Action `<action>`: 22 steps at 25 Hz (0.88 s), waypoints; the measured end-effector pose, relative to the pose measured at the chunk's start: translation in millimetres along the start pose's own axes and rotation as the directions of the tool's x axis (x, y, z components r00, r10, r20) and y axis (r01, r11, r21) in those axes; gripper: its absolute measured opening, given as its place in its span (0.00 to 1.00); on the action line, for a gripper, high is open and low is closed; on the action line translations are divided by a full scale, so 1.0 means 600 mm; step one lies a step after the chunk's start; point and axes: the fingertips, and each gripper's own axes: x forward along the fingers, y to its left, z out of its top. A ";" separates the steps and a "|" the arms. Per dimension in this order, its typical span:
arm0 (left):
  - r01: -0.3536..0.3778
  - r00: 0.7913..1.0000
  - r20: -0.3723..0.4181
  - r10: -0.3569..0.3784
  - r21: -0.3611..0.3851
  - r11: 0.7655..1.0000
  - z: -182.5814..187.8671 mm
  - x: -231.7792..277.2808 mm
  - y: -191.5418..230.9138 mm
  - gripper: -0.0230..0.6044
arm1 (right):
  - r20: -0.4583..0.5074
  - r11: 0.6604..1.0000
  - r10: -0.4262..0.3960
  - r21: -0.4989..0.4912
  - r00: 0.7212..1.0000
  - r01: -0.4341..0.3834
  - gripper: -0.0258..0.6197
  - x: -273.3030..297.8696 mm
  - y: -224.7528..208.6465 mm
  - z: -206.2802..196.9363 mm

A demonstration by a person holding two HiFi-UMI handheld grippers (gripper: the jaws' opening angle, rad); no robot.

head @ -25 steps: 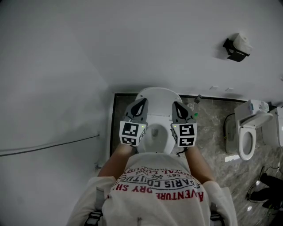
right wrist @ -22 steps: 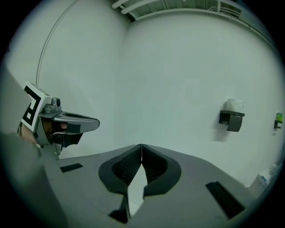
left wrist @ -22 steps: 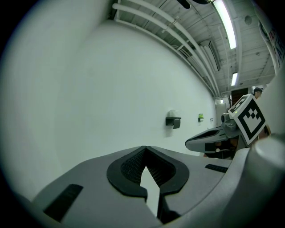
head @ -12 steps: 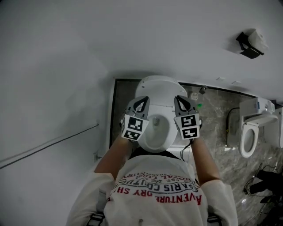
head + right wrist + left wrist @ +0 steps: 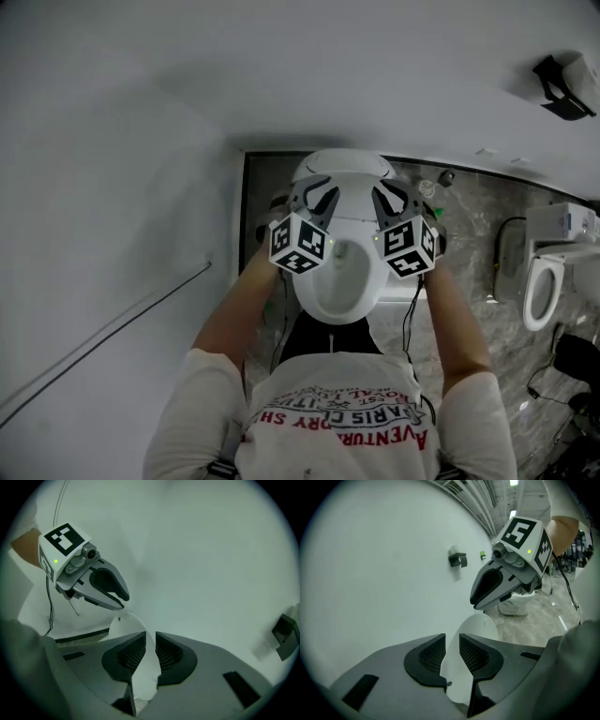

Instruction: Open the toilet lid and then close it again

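Note:
The white toilet lid [image 5: 343, 173] stands raised behind the open bowl [image 5: 339, 281], close to the back wall. My left gripper [image 5: 317, 190] is at the lid's left edge and my right gripper [image 5: 386, 195] at its right edge. In the left gripper view the lid [image 5: 480, 627] lies between the jaws of the left gripper [image 5: 451, 651], which are opening with the pads apart. In the right gripper view the right gripper [image 5: 151, 651] is shut on the lid's thin edge [image 5: 126, 623]. Each gripper shows in the other's view.
A second toilet [image 5: 548, 272] stands on the marble floor at the right. A dark paper holder [image 5: 562, 80] hangs on the back wall. A thin cable [image 5: 112, 323] runs along the left wall, which comes close beside the toilet.
Both grippers have moved farther from me and lower along the lid's sides, and their marker cubes have rolled. I lean further over the toilet, which looks larger.

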 end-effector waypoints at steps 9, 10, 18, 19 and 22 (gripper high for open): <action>0.163 0.981 -0.123 -0.150 0.104 0.981 -0.024 0.089 0.010 0.20 | -0.134 0.981 0.135 -0.124 0.982 -0.152 0.07 0.080 -0.003 -0.026; 0.176 0.978 -0.137 -0.160 0.113 0.978 -0.028 0.096 0.011 0.20 | -0.145 0.978 0.144 -0.133 0.979 -0.163 0.07 0.085 -0.004 -0.030; 0.263 0.955 -0.196 -0.225 0.203 0.943 -0.052 0.118 0.000 0.13 | -0.219 0.948 0.144 -0.248 0.965 -0.198 0.07 0.105 0.004 -0.041; 0.265 0.955 -0.192 -0.227 0.205 0.942 -0.052 0.113 -0.004 0.13 | -0.224 0.947 0.156 -0.242 0.962 -0.210 0.07 0.101 0.008 -0.042; 0.274 0.953 -0.189 -0.236 0.212 0.938 -0.051 0.096 -0.022 0.12 | -0.225 0.946 0.172 -0.235 0.959 -0.225 0.07 0.082 0.023 -0.046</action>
